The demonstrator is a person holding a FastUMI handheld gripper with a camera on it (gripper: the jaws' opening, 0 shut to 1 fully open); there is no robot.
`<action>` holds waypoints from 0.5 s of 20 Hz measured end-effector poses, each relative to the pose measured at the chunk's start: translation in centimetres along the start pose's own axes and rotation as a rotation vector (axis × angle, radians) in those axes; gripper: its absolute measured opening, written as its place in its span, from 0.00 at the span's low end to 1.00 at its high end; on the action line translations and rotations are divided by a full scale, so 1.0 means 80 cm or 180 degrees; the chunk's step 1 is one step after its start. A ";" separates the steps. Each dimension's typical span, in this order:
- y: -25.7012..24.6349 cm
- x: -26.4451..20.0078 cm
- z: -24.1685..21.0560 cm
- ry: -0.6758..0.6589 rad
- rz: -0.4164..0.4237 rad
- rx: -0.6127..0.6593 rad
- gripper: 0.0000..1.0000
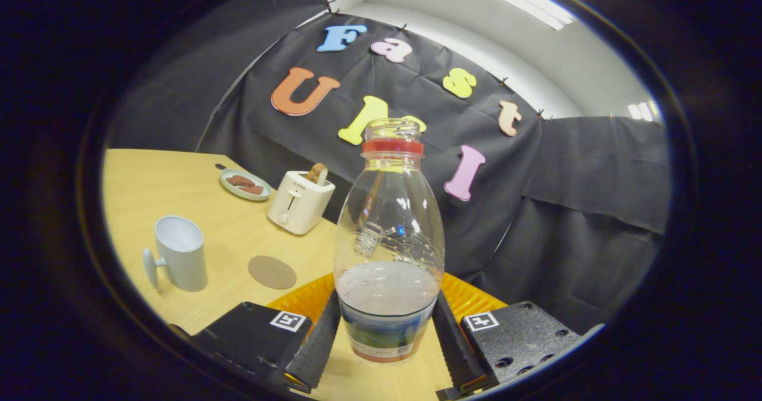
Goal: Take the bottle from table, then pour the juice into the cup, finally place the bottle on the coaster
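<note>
A clear plastic bottle (pixel 388 240) with a red neck ring, no cap and a little pale juice at its bottom stands upright between my fingers. My gripper (pixel 386 338) is shut on the bottle's labelled lower part, with both black ribbed pads (pixel 318 344) pressing its sides. The bottle's base hangs slightly above the wooden table (pixel 178 187). A pale blue cup (pixel 178 252) with a side handle stands on the table to the left of the fingers. A round brown coaster (pixel 272 272) lies between the cup and the bottle.
A white toaster (pixel 300 201) with a slice of toast in it stands beyond the coaster. A small plate (pixel 245 184) with brown food lies behind it to the left. The table's edge runs just right of the bottle, with black cloth beyond.
</note>
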State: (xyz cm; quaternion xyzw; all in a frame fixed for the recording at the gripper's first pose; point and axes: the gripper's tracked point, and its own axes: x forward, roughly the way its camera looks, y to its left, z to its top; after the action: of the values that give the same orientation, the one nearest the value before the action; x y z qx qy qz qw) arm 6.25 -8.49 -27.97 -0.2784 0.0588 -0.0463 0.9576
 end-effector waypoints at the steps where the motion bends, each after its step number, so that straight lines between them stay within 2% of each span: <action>1: 0.002 -0.001 0.004 -0.0019 -0.0001 -0.0084 0.81; 5: 0.018 0.004 -0.004 0.0084 0.0001 -0.0456 0.82; 10: 0.043 0.006 -0.009 0.0157 -0.0039 -0.1182 0.81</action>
State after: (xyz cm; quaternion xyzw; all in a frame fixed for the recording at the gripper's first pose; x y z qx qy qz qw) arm 6.78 -6.06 -30.47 -0.4495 0.0881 -0.0474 0.8877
